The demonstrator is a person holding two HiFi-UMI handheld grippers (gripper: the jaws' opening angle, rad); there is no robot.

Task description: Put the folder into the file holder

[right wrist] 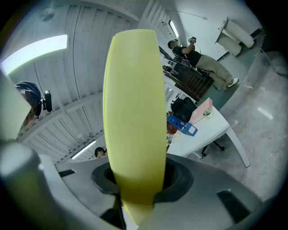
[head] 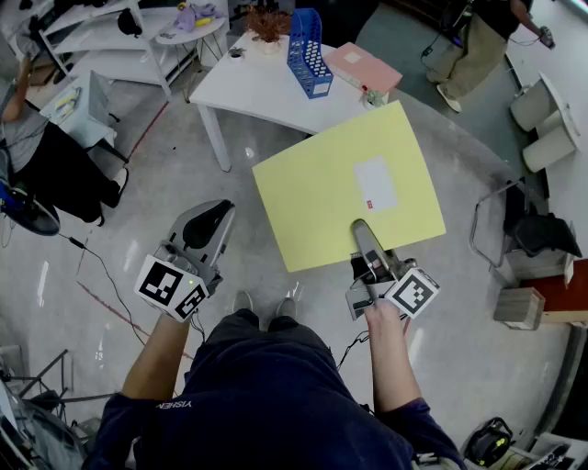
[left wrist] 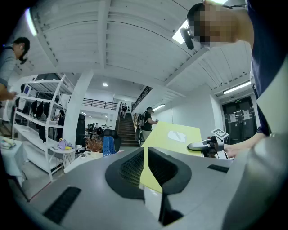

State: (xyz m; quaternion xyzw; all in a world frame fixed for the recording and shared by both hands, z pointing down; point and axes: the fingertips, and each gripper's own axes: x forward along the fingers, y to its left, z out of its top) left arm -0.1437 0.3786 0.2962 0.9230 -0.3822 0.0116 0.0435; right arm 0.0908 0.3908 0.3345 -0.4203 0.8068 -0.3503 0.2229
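Note:
A yellow folder (head: 349, 184) with a white label hangs flat in the air in front of me. My right gripper (head: 363, 240) is shut on its near edge. In the right gripper view the folder (right wrist: 135, 112) runs edge-on up from between the pads of the right gripper (right wrist: 137, 179). The blue mesh file holder (head: 308, 41) stands upright on the white table (head: 248, 87) ahead, well beyond the folder; it also shows small in the right gripper view (right wrist: 182, 126). My left gripper (head: 204, 229) hovers at the left, shut and holding nothing, apart from the folder (left wrist: 173, 137).
A pink folder (head: 361, 66) and a potted plant (head: 266, 23) share the table with the holder. White shelving (head: 101, 37) stands at the far left. A seated person (head: 46, 156) is at the left, another person (head: 478, 46) at the far right. Boxes (head: 519, 307) sit at the right.

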